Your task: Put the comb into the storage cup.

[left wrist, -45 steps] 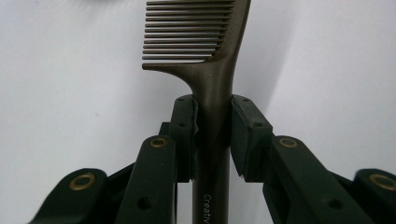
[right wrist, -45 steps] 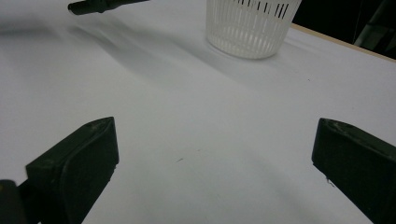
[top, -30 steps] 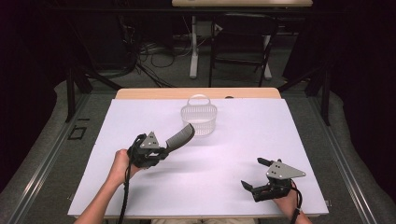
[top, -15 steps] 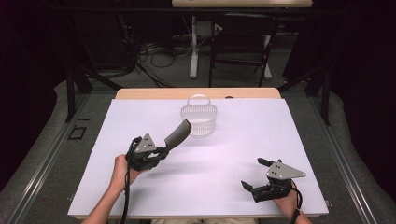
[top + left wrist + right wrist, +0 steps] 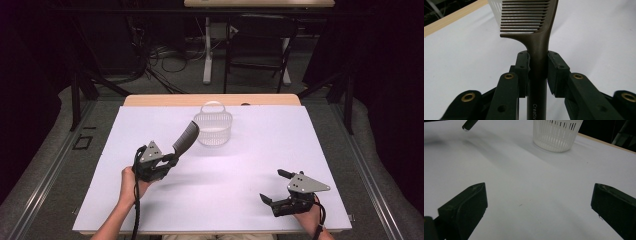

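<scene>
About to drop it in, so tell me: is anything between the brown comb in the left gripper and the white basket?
Nothing visible: the brown plastic comb points at the white slotted plastic basket, with bare white table around.

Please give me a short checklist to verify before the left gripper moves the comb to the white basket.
1. Grip on the comb: ok. The left gripper clamps its handle between both pads.
2. Comb clear of the table: ok. In the high view it is raised, teeth end pointing toward the basket.
3. Basket upright: ok. It stands at the far middle of the table.
4. Basket empty: cannot tell. Its inside is not clear enough.
5. Path from comb to basket: ok. Nothing lies between them.
6. Right gripper out of the way: ok. It is open, near the table's near right corner.
</scene>
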Action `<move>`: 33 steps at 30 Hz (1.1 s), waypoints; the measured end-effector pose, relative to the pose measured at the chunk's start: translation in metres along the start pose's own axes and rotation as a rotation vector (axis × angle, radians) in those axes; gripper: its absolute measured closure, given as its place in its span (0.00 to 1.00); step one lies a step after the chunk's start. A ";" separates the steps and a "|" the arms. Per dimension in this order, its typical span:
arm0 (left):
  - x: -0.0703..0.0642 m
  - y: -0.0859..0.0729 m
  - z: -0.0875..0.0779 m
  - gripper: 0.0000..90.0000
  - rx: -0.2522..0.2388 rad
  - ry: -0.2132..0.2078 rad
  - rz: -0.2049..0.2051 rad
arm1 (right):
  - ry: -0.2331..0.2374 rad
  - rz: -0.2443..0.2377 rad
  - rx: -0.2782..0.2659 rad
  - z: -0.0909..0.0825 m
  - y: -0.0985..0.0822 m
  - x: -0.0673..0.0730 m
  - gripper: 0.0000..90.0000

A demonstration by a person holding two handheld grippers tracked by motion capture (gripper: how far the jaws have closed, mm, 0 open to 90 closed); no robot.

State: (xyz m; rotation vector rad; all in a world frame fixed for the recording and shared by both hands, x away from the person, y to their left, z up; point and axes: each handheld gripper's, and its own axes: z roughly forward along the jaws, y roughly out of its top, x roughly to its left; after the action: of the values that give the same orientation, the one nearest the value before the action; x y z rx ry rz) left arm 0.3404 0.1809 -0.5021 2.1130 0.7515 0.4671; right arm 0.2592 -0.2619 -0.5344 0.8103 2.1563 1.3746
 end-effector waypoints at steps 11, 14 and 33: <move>0.000 -0.003 0.009 0.80 -0.018 0.010 -0.019 | 0.009 -0.002 0.007 0.003 0.000 0.000 0.01; 0.000 -0.003 0.010 0.80 -0.028 0.014 -0.029 | 0.008 0.000 0.012 0.003 -0.001 -0.001 0.01; -0.001 0.001 0.014 0.80 -0.089 0.059 -0.027 | 0.014 0.012 0.021 0.005 -0.002 -0.003 0.01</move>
State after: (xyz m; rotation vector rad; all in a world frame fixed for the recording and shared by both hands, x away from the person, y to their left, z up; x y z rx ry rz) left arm 0.3478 0.1720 -0.5093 2.0111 0.7781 0.5402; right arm 0.2641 -0.2610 -0.5383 0.8254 2.1833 1.3703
